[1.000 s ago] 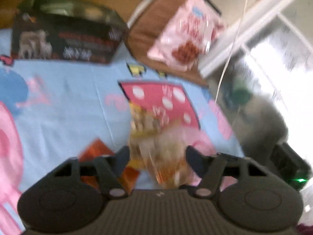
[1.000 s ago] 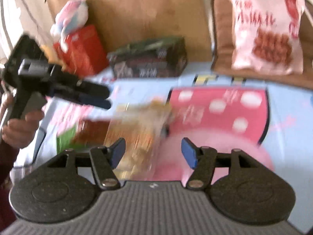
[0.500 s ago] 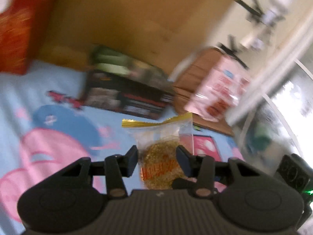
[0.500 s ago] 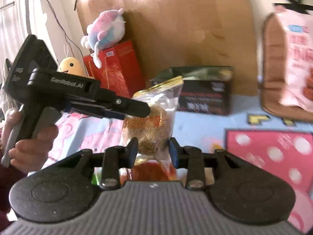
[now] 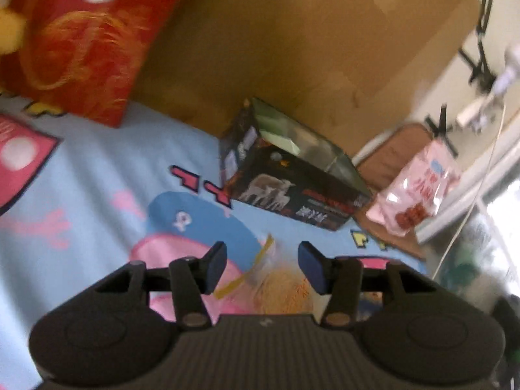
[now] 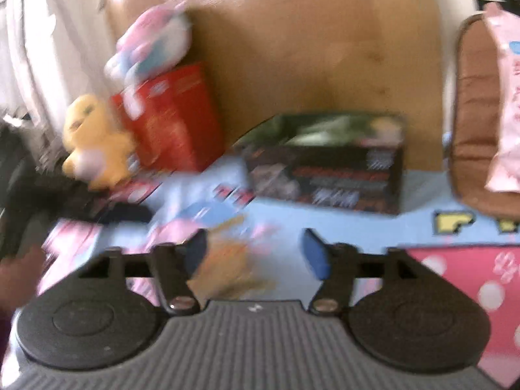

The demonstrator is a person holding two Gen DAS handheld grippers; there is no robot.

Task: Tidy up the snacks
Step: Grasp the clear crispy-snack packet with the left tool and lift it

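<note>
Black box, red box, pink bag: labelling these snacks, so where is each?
black box [image 5: 292, 195], left wrist view, front face.
red box [image 5: 81, 42], left wrist view, front face.
pink bag [image 5: 419, 191], left wrist view, middle.

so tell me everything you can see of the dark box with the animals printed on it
The dark box is a long printed carton, black with pale animals and red and white lettering on its front. Its top is open, showing a shiny greenish lining. It lies flat on the blue cartoon sheet, its back close to the brown cardboard. Neither gripper touches it.
</note>
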